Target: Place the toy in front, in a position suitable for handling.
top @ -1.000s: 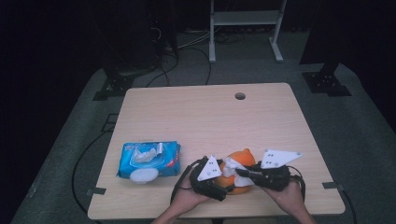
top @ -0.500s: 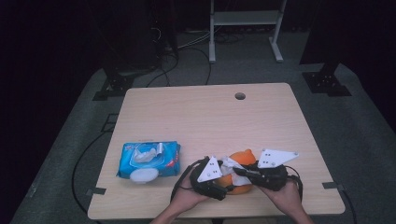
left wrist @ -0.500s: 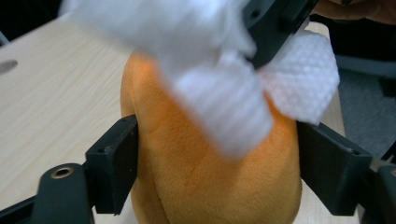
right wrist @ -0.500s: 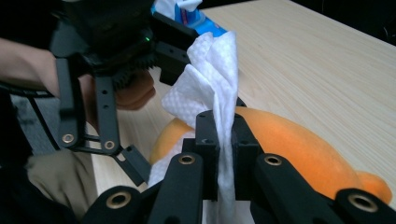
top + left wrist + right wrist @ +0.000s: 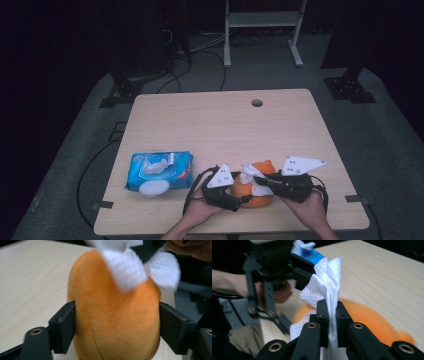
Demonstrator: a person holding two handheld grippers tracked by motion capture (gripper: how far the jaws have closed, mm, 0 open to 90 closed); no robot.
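Note:
An orange plush toy (image 5: 246,194) (image 5: 115,322) stands near the table's front edge. My left gripper (image 5: 244,200) (image 5: 116,327) is shut on it, one pad pressed into each side. Its jaws have just been closing a little further on the toy. A crumpled white wipe (image 5: 250,175) (image 5: 327,280) lies against the top of the toy (image 5: 367,320). My right gripper (image 5: 260,181) (image 5: 330,307) is shut on this wipe, which sticks up between its fingertips. In the left gripper view the wipe (image 5: 130,272) covers the toy's upper part.
A blue pack of wipes (image 5: 160,170) (image 5: 312,253) with its flap open lies at the front left of the wooden table (image 5: 220,125). A cable hole (image 5: 257,103) is near the far edge. Stands and cables are on the floor beyond.
Both hands stay almost in place at the toy. The wipe in the right gripper has shifted slightly over the top of the toy.

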